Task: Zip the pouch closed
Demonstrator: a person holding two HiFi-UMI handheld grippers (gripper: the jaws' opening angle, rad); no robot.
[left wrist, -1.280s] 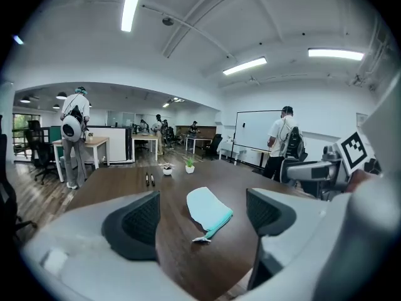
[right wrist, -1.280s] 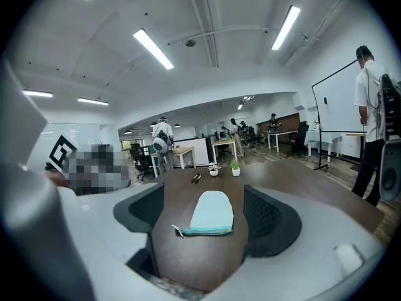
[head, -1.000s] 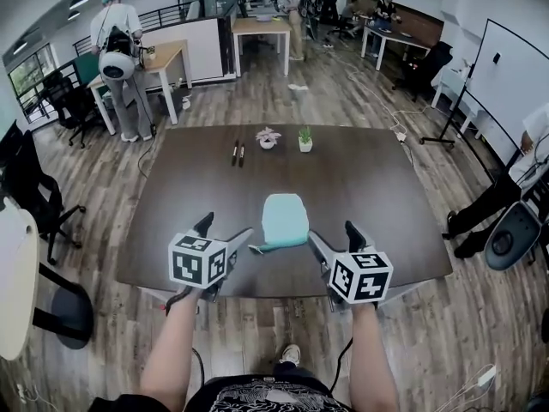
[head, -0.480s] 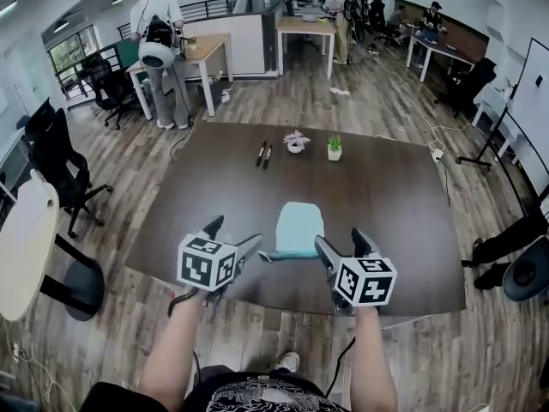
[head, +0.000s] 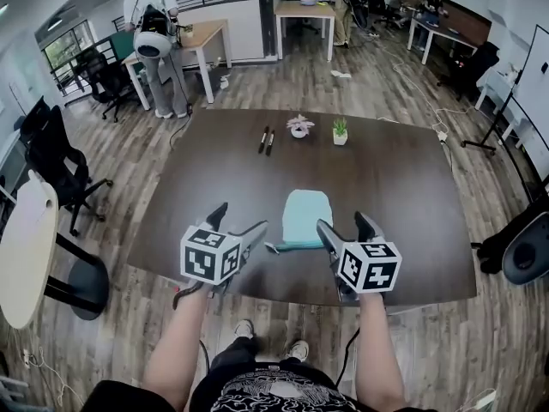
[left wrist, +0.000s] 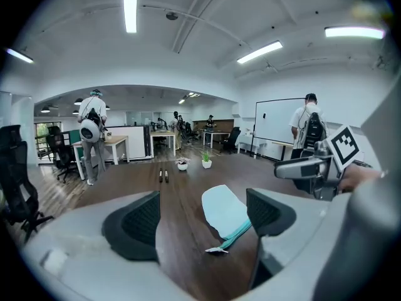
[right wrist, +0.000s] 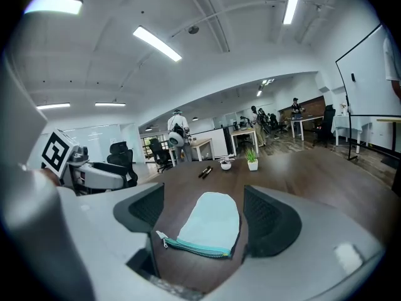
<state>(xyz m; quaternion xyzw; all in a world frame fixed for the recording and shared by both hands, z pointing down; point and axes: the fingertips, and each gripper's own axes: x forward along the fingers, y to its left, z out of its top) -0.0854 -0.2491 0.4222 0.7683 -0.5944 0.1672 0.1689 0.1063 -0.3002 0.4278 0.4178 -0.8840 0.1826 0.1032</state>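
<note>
Pouch (head: 306,215) is lying flat on the dark table (head: 403,187), close to the near edge and right in front of me, pale blue with its teal zipper (head: 300,246) running along the end that faces me. The zipper pull (head: 272,248) pokes out at the left end of that strip, resting on the wood. I cannot tell from here how far the zipper is drawn. My left gripper (head: 238,223) hangs just left of the pouch's near corner, jaws spread wide with nothing between them. Looking along them, I see only bare table, with the pull and the pouch off towards the right jaw. My right gripper (head: 345,227) sits just to the right of the pouch, also spread apart and empty. Its own view frames the pouch squarely between the two black pads, with no contact on either side. So both grippers flank the zipper end and neither touches the fabric. Further back, near the far edge of the table, two pens (head: 267,140) lie side by side, and beside them stand a small pot of pink flowers (head: 299,126) and a small green plant (head: 340,130).
</note>
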